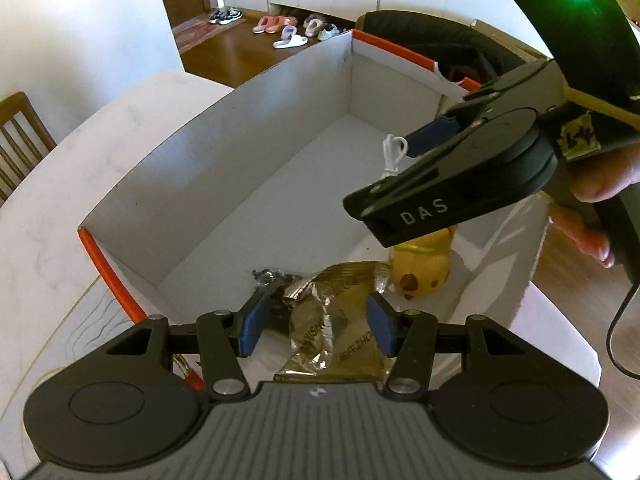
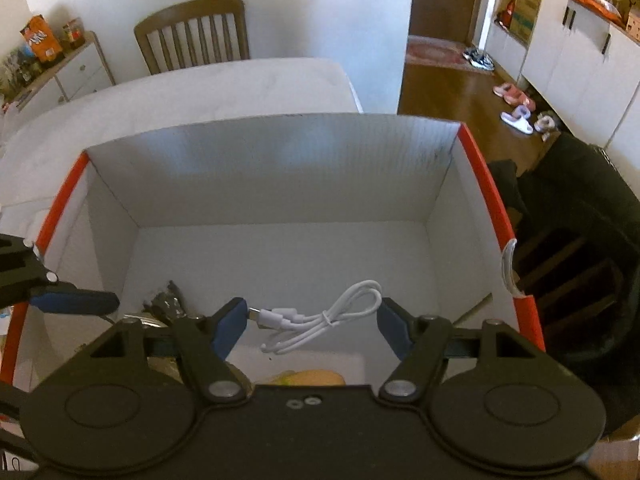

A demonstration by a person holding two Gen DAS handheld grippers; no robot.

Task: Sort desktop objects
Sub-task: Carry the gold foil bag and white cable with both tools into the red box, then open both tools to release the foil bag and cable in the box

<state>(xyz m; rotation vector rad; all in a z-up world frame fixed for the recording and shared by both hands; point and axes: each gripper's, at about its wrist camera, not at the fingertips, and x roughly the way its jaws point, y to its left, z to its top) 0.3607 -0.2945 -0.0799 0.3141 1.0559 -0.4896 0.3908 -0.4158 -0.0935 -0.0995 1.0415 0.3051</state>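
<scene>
Left tool [image 1: 316, 326] spread wide over the near end of the white box [image 1: 224, 168], gripping nothing. Below it, on the box floor by the near wall, a gold foil packet [image 1: 320, 316], its lower edge cut off by the tool body and its print too crumpled to read. Just left of the packet, a dark tangled item [image 1: 272, 278], too small to identify. To the right, a yellow plush toy [image 1: 424, 268], its top hidden under the right tool [image 1: 400, 176].

Right tool also spread wide, empty, hanging over the box's right side. Beneath its fingers in the right wrist view, a coiled white USB cable [image 2: 320, 318] lying on the box floor toward the near right corner; in the left wrist view only a loop of it visible. Plush toy reduced to a yellow sliver there.

Box on the white bench [image 2: 200, 92], near its right edge; orange trim along both short rims.
</scene>
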